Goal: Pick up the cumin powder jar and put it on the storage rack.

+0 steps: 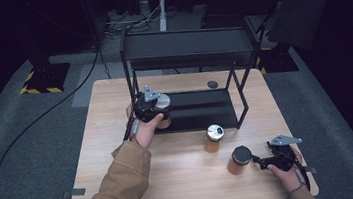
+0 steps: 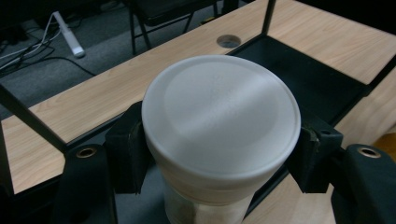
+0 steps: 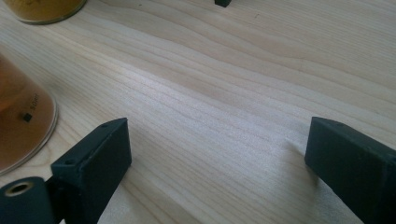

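Your left gripper (image 1: 152,113) was clamped on the white-lidded jar (image 2: 219,121), at the front left edge of the black shelf (image 1: 201,109)'s lower tray, not yet set down. Two round amber jars (image 1: 213,138) waited on the smooth wooden table (image 1: 114,101). Your right gripper (image 1: 264,160) rested wide open, empty.

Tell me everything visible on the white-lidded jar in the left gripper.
The white-lidded jar has a round, smooth, matt lid, seemingly plastic, over a clear body with amber contents. It stands upright, clamped at the lid by the left gripper, at the front left corner of the black metal rack's lower shelf; whether it rests there is unclear.
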A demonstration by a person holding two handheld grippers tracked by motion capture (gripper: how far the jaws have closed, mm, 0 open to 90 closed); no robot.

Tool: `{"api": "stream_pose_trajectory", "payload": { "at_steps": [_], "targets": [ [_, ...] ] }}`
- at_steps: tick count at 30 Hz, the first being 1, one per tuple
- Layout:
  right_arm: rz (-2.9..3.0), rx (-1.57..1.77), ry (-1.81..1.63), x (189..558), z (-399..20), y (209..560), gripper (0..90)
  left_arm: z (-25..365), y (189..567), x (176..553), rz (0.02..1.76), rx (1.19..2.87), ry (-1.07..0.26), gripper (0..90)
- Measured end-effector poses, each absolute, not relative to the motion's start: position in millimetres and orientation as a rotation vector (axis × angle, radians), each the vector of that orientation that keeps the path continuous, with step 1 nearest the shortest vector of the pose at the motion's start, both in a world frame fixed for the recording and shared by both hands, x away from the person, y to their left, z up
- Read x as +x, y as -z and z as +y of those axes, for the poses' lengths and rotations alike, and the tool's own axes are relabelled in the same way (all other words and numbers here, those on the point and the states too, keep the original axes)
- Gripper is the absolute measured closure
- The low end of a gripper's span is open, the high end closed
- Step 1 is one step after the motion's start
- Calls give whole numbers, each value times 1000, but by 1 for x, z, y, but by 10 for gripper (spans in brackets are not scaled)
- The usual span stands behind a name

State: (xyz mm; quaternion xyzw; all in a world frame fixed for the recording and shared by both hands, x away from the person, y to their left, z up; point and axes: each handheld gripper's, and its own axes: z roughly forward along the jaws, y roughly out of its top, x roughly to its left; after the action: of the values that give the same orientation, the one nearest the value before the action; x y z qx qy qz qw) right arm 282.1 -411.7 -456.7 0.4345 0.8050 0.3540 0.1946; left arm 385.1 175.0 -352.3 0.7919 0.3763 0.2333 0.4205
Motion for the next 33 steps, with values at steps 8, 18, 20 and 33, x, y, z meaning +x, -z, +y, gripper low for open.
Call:
{"api": "stream_pose_trajectory", "payload": {
  "at_steps": [8,18,20,33],
  "targets": [
    [2257,1217,-991,282,-411,457,69,173,360,392,978,1987,-590,327],
    [2255,1219,-991,281,-411,457,69,173,368,397,1014,1991,-580,326],
    [2255,1219,-991,281,-411,457,69,175,368,398,1018,1987,-573,326],
    [2251,1225,-989,279,-411,457,69,193,351,382,988,1944,-534,119]
  ]
}}
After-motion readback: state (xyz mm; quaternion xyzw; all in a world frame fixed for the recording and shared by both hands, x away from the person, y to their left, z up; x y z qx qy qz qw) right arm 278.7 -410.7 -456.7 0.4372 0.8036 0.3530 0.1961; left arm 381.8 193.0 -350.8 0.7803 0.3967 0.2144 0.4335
